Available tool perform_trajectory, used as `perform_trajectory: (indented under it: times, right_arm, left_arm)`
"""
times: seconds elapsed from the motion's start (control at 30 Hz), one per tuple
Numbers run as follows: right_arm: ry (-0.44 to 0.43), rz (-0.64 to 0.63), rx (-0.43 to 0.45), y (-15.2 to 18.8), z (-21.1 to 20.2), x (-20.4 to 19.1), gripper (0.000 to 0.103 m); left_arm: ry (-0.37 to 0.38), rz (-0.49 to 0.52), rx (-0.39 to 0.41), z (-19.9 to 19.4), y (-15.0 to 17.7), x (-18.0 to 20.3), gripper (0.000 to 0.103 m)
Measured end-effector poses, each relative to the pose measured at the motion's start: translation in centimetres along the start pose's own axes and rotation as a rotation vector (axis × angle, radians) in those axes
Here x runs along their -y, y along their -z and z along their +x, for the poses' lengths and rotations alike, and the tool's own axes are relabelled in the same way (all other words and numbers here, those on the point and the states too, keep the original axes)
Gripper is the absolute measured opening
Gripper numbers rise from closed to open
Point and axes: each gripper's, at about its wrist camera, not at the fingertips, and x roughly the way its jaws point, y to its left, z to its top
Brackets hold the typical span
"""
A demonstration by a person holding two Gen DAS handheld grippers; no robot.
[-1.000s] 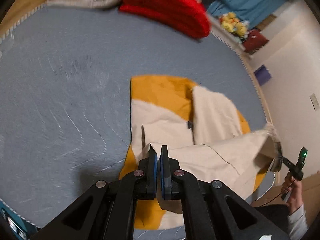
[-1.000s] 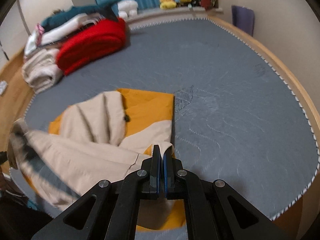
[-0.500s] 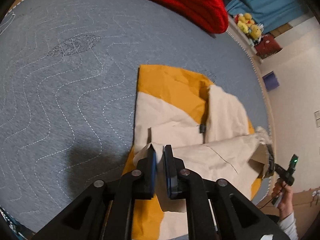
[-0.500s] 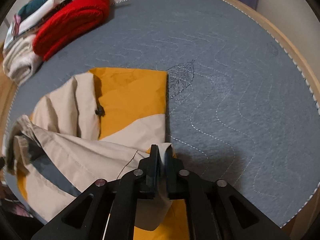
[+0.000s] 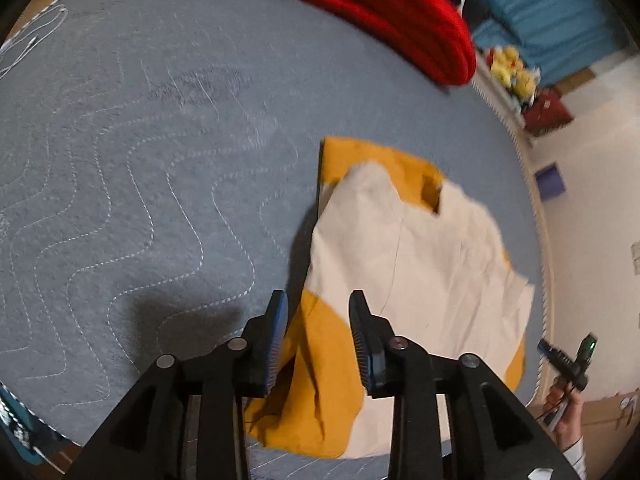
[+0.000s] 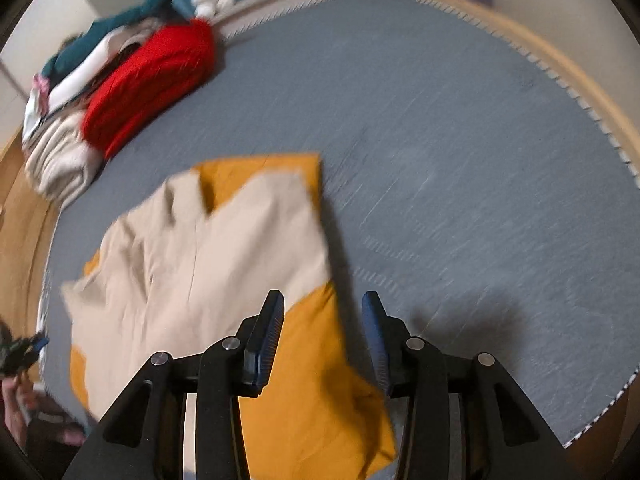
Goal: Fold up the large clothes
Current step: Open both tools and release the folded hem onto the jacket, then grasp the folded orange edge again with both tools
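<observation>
A large orange and cream garment [image 5: 404, 252] [image 6: 224, 264] lies folded on the grey quilted mat [image 5: 140, 184] [image 6: 460, 184]. Its cream half is laid over the orange half. My left gripper [image 5: 318, 300] hovers just above the garment's near left corner with its jaws opening and nothing pinched between them. My right gripper [image 6: 322, 300] hangs over the near right corner, jaws also opening, only loose orange cloth below the gap. Both views are motion-blurred.
A red folded garment [image 5: 396, 16] [image 6: 152, 80] and a pile of pale and teal clothes [image 6: 68, 92] sit at the mat's far side. A person's hand with a small device [image 5: 572, 364] shows at the near edge. Yellow plush toys [image 5: 514, 70] sit beyond the mat.
Both grippers were shut on a lifted cream edge of the garment; they carried it forward and down, then let go. The cream layer now lies flat over the orange part.
</observation>
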Motion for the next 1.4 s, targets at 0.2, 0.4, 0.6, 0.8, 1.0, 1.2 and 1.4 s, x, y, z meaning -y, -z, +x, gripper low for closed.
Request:
perform_trajectory:
  times: [0.2,0.4,0.6,0.8,1.0,1.2,1.4]
  right_arm:
    - [0.052,-0.088,-0.121,1.0,4.1,-1.2,0.044]
    - [0.075,-0.058,-0.207,1.4,7.3,0.0,0.044]
    - [0.063,-0.092,-0.2,1.2,7.7,-0.6,0.036]
    - [0.019,-0.176,-0.143,1.3,6.0,-2.4,0.006]
    - [-0.095,-0.13,0.013,0.0,1.2,-1.9,0.004]
    - [-0.132,-0.08,0.195,-0.7,-3.0,-1.7,0.004]
    - [-0.02,-0.051,0.191,-1.6,-1.3,-2.1,0.004]
  left_arm:
    - [-0.065,0.1,-0.09,3.6,0.7,2.0,0.045]
    - [-0.119,0.101,-0.112,6.7,0.0,2.0,0.046]
    - [-0.13,0.099,-0.107,7.8,-1.1,2.3,0.042]
    - [-0.141,0.207,-0.064,7.1,-1.2,4.1,0.005]
    - [-0.119,0.224,0.049,3.9,-1.6,5.0,0.002]
    - [-0.097,0.173,0.202,1.5,-2.8,5.7,0.002]
    - [-0.166,0.146,0.167,4.9,-4.5,6.5,0.002]
